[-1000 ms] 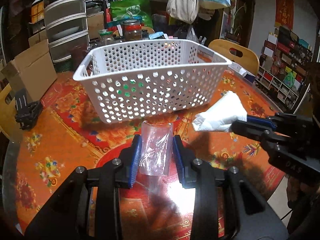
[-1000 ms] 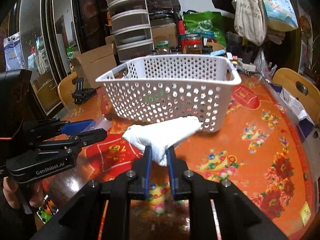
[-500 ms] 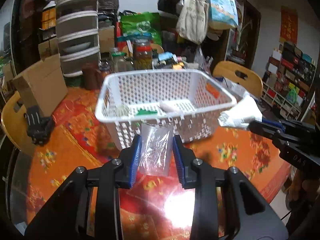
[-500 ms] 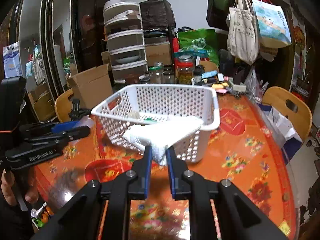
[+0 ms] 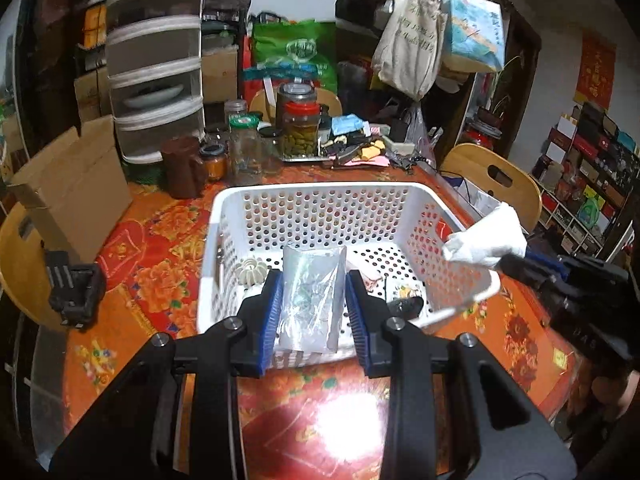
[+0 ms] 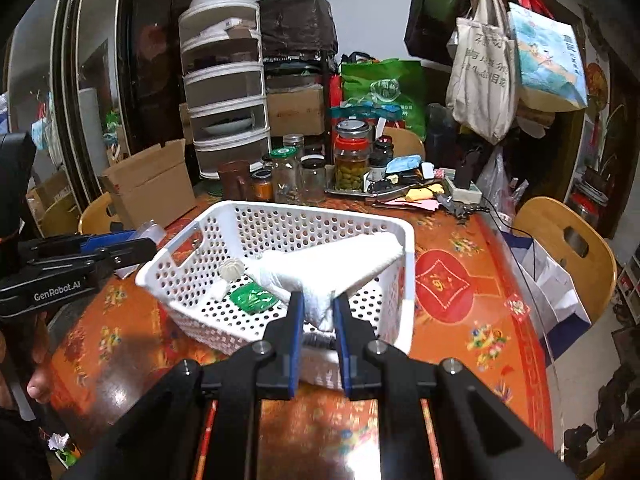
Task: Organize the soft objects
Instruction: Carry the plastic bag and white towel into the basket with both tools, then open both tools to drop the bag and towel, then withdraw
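My left gripper [image 5: 314, 304] is shut on a clear plastic bag [image 5: 310, 296] and holds it above the near rim of the white perforated basket [image 5: 320, 190]. My right gripper [image 6: 316, 318] is shut on a folded white cloth [image 6: 324, 268], held over the near side of the basket [image 6: 408, 248]. In the left wrist view the cloth [image 5: 486, 236] hangs over the basket's right rim. Inside the basket lie a white ribbed ball [image 6: 232, 269], a green packet [image 6: 252, 298] and a few small items. The left gripper also shows at the left of the right wrist view [image 6: 136, 246].
The basket stands on a round table with an orange-red flowered cloth [image 6: 460, 280]. Jars [image 5: 300, 128], a brown mug and clutter crowd the far side. A cardboard box [image 5: 76, 184] and a black clip [image 5: 74, 294] sit at left. Wooden chairs [image 6: 568, 248] ring the table.
Both grippers have risen and moved forward, from in front of the basket's side wall to above its rim. Each still holds its item; the basket's inside has come into view.
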Action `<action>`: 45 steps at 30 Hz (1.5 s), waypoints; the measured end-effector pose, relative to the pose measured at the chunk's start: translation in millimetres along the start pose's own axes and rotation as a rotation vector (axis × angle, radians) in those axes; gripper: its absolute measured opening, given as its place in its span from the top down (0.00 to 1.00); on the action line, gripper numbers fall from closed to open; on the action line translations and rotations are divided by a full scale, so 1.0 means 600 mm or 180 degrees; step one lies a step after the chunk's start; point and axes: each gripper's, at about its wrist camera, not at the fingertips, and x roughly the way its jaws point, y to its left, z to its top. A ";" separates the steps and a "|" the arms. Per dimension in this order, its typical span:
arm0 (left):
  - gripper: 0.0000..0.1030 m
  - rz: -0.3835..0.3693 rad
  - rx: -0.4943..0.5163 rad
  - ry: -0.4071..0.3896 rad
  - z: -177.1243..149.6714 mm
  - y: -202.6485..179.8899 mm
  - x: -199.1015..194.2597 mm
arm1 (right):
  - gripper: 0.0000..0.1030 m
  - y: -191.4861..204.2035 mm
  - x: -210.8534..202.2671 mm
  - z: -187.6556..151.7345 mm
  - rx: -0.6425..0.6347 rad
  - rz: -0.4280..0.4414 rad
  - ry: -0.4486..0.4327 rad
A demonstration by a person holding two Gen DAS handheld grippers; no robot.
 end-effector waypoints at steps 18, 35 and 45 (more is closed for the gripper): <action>0.71 0.0328 -0.0042 0.1045 0.049 0.023 0.292 | 0.87 -0.007 0.226 0.018 -0.0016 -0.0034 0.0871; 0.48 0.0183 -0.0086 0.1136 0.029 0.033 0.316 | 0.65 -0.005 0.253 0.011 0.0016 0.0041 0.0950; 0.20 0.0120 0.0029 0.0735 0.047 0.003 0.238 | 0.18 -0.013 0.189 0.017 0.0043 0.0050 0.0692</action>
